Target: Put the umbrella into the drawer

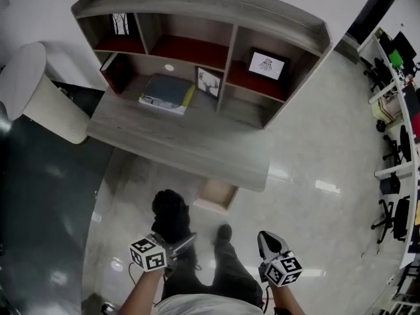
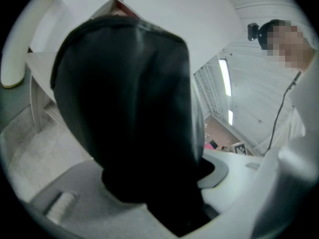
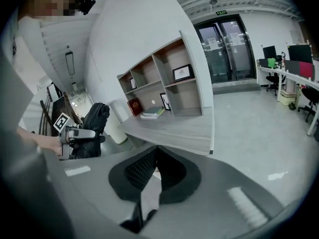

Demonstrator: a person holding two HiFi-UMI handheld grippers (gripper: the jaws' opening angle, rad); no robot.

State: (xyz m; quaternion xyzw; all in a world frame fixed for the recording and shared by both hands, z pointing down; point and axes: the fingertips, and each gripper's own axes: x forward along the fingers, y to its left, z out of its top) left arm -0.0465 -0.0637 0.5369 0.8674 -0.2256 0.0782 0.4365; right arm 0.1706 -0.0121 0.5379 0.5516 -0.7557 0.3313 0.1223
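Note:
A folded black umbrella (image 1: 171, 214) is clamped in my left gripper (image 1: 181, 241), low over the floor in front of the desk. In the left gripper view the umbrella (image 2: 129, 108) fills most of the picture, standing up from between the jaws of that gripper (image 2: 164, 195). The right gripper view shows the umbrella (image 3: 95, 121) and my left gripper (image 3: 83, 133) off to the left. Below the desk's front edge, a light wooden drawer (image 1: 216, 194) stands pulled out. My right gripper (image 1: 270, 243) is shut and empty, its pads (image 3: 142, 171) meeting at the tip.
A grey desk (image 1: 184, 143) carries a shelf hutch (image 1: 203, 12) with books (image 1: 165, 94) and picture frames (image 1: 266, 65). A white cylinder (image 1: 39, 90) stands at the desk's left end. Office chairs (image 1: 394, 215) line the right wall. My legs and a shoe (image 1: 223, 233) are below.

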